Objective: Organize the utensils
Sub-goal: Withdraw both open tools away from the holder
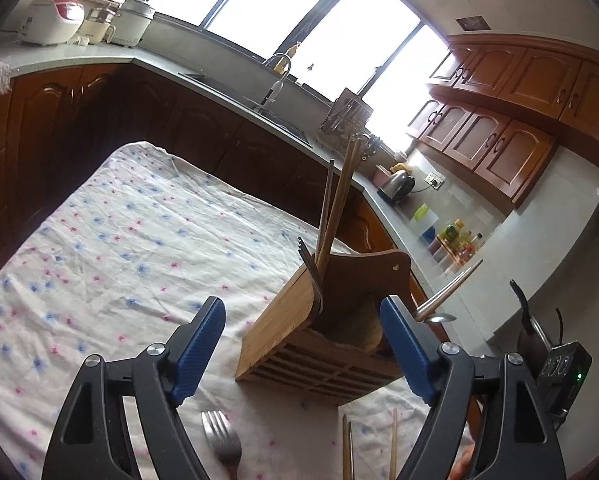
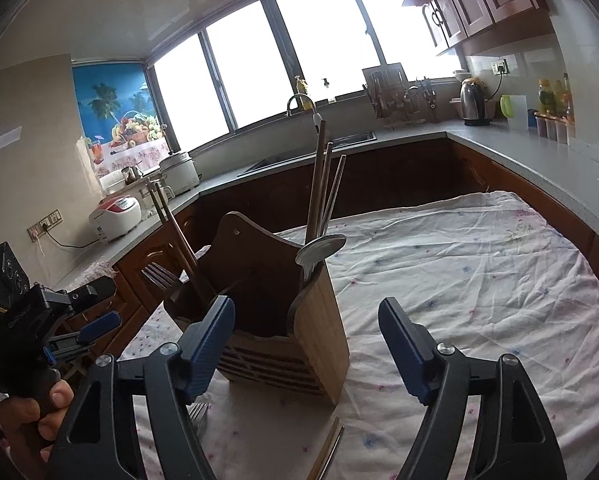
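Observation:
A wooden utensil holder (image 1: 283,320) (image 2: 319,320) stands on the floral tablecloth (image 1: 119,240). It holds chopsticks (image 1: 335,200) (image 2: 323,184), a fork (image 1: 311,268) (image 2: 159,276) and a spoon (image 2: 319,250). My left gripper (image 1: 303,344) is open and empty just in front of the holder. My right gripper (image 2: 307,344) is open and empty, also close to the holder. A loose fork (image 1: 221,440) (image 2: 197,412) and loose chopsticks (image 1: 347,448) (image 2: 327,452) lie on the cloth near me. A spoon (image 1: 443,300) shows to the right of the holder in the left wrist view.
The kitchen counter (image 2: 539,160) wraps around the table, with a sink (image 2: 311,152), kettle (image 2: 473,102), rice cooker (image 2: 115,216) and bottles (image 1: 459,244). The hand with the left gripper (image 2: 39,320) is at the left in the right wrist view.

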`<act>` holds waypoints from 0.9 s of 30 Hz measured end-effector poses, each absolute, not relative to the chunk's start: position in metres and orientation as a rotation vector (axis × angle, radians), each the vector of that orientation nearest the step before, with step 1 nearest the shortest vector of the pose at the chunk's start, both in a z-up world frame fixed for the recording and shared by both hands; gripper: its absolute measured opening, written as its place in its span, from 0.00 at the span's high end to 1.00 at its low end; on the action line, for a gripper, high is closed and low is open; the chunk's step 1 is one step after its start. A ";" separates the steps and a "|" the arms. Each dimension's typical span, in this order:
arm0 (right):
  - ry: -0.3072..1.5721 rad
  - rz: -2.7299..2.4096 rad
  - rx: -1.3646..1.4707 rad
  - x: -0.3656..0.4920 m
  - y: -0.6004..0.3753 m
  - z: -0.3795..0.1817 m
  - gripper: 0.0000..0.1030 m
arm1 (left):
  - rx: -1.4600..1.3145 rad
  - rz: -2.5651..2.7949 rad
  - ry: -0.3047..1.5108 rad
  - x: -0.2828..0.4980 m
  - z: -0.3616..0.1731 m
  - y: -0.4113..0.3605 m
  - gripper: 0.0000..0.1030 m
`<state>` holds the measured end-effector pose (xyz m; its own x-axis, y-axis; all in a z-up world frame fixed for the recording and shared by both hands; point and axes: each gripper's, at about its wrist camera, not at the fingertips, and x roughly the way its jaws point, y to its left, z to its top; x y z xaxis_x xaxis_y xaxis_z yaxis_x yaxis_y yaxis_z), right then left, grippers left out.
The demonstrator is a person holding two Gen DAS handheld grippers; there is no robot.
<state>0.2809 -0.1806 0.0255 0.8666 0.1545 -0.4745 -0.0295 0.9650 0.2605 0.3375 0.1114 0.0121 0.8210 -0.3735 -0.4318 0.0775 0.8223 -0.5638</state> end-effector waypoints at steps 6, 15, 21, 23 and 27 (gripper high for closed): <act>0.511 0.108 0.262 0.264 -0.180 0.028 0.13 | -0.526 -0.215 0.555 0.307 0.018 0.114 0.07; 0.485 0.130 0.287 0.238 -0.177 0.037 0.05 | -0.471 -0.183 0.551 0.263 0.029 0.116 0.04; 0.462 0.153 0.283 0.212 -0.171 0.041 0.05 | -0.393 -0.142 0.540 0.228 0.041 0.113 0.04; 0.455 0.156 0.275 0.202 -0.170 0.043 0.05 | -0.364 -0.130 0.532 0.215 0.045 0.109 0.04; 0.437 0.158 0.265 0.179 -0.171 0.044 0.04 | -0.267 -0.094 0.504 0.180 0.053 0.094 0.04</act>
<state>0.1787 -0.1709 0.0438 0.8947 0.2066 -0.3960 -0.0936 0.9536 0.2860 0.1803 0.0938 0.0534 0.8724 -0.1539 -0.4640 0.0232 0.9611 -0.2751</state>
